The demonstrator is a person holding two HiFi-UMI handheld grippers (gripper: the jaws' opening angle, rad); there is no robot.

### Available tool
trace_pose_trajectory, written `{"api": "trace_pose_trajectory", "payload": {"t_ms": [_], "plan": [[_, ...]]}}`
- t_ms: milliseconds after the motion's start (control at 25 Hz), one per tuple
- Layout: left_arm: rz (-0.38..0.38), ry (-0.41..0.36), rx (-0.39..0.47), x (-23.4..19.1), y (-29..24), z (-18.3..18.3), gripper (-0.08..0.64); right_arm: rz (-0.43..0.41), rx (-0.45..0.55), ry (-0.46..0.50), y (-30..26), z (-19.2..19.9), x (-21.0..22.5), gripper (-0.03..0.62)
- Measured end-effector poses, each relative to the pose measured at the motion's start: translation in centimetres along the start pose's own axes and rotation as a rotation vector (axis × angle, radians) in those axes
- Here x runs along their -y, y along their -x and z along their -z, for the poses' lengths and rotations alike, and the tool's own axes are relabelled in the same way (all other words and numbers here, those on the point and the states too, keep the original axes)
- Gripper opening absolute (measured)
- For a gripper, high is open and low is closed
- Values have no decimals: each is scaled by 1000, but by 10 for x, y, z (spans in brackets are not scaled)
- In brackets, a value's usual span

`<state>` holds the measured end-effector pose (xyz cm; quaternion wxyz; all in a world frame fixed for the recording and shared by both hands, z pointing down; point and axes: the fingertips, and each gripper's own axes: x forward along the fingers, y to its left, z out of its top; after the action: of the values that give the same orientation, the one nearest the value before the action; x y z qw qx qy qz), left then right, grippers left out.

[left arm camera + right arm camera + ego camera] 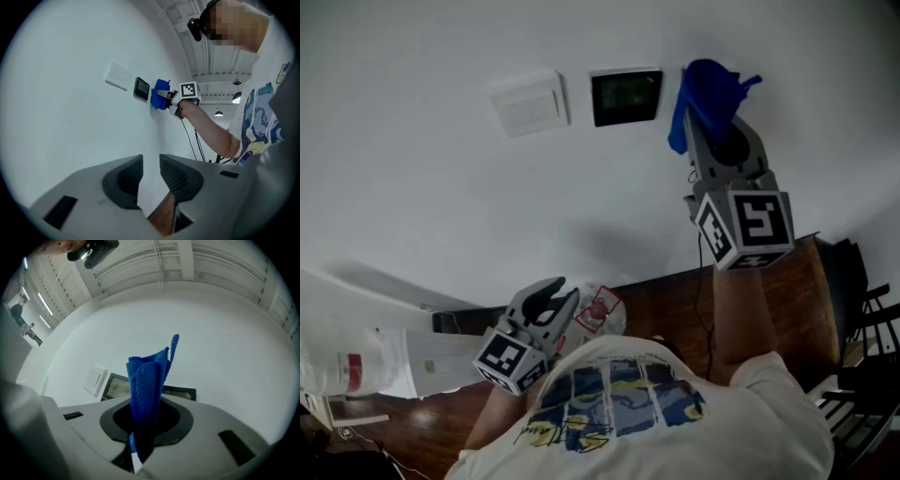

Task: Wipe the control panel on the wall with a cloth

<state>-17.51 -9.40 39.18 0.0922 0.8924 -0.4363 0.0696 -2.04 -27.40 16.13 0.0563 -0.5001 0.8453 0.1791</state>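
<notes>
Dark square control panel (625,96) sits just left of blue cloth (709,86) pinched in R hand-held gripper (711,127) (L hand-held gripper (551,298) low, narrow gap, empty).

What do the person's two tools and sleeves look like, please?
Both the left tool and the right tool are grey plastic with dark inner pads, each carrying a white cube with black square markers. A thin dark cable hangs from the right one. The person wears a white short-sleeved T-shirt with a blue and yellow print.
</notes>
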Motion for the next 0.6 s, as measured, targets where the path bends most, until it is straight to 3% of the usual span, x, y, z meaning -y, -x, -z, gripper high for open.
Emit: {"api": "trace_pose_trajectory", "payload": {"t_ms": [600], "plan": [[-55,33,23,-5,39,13,86,-255,25,57,-38,-19,-131,77]]}}
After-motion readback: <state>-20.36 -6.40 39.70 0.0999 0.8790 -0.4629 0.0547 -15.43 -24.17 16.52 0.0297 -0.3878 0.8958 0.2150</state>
